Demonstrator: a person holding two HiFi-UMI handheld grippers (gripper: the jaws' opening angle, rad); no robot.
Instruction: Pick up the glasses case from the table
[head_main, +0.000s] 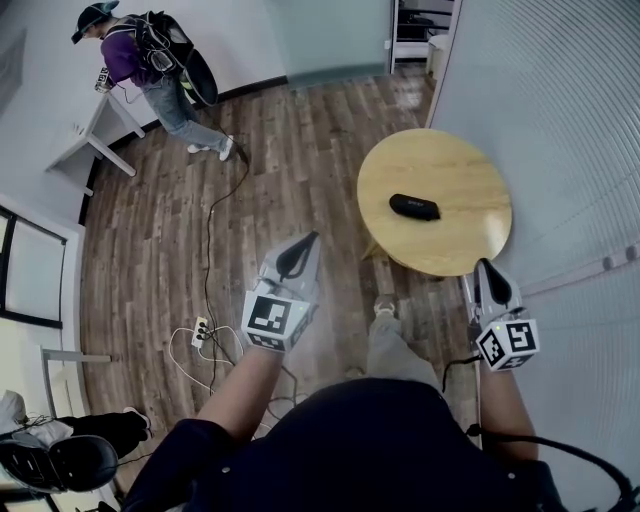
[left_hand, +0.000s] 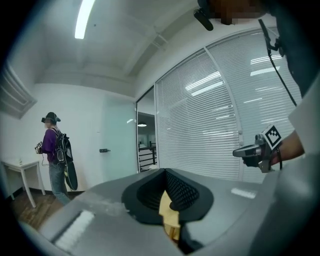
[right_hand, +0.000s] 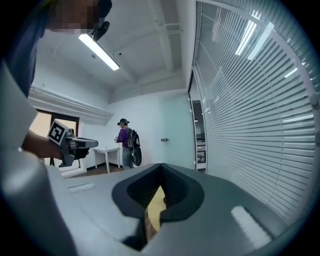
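The black glasses case (head_main: 414, 207) lies on the round wooden table (head_main: 470, 170), slightly right of its middle. Both grippers hang short of the table's near edge, pointing roughly level toward it. My left gripper (head_main: 308, 240) is over the floor to the left of the table, its jaws shut and empty (left_hand: 165, 172). Just off the table's near right rim, my right gripper (head_main: 484, 265) is also shut on nothing (right_hand: 160, 166). Only a sliver of yellow tabletop (right_hand: 156, 205) shows through the pads; the case appears in neither gripper view.
A wall of glass with blinds (head_main: 560, 120) runs close along the table's right side. A person with a backpack (head_main: 140, 50) stands by a white desk (head_main: 95, 130) across the room. A cable and power strip (head_main: 200, 330) lie on the wooden floor.
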